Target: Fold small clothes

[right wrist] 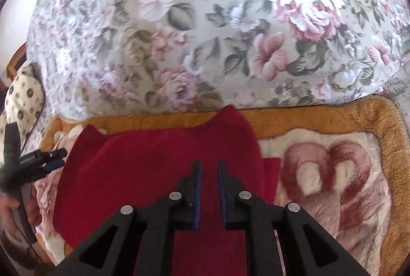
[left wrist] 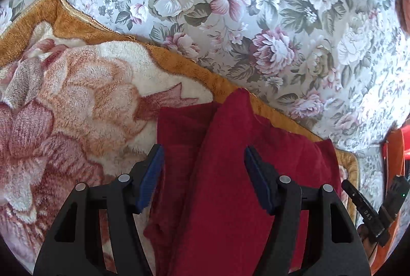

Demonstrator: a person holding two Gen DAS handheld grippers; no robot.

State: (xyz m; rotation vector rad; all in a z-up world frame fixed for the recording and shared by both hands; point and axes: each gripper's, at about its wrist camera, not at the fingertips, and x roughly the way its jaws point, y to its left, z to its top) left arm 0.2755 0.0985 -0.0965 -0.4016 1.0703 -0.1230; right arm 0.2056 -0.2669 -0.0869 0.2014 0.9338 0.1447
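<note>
A dark red garment [left wrist: 230,173] lies on a plush floral blanket [left wrist: 77,96] with an orange border. It has a raised fold running along its middle. My left gripper [left wrist: 203,155] hovers over it with the jaws wide apart and nothing between the blue pads [left wrist: 151,178]. In the right wrist view the same red garment [right wrist: 153,173] lies partly folded on the blanket [right wrist: 333,173]. My right gripper [right wrist: 208,166] is above it with a narrow gap between the jaws and no cloth pinched. The left gripper also shows in the right wrist view [right wrist: 55,159] at the garment's left edge.
A floral bedsheet [left wrist: 256,20] covers the bed beyond the blanket. A patterned pillow [right wrist: 23,94] lies at the far left. Something orange-red [left wrist: 394,160] sits at the right edge. The other gripper's black body [left wrist: 371,209] is at the lower right.
</note>
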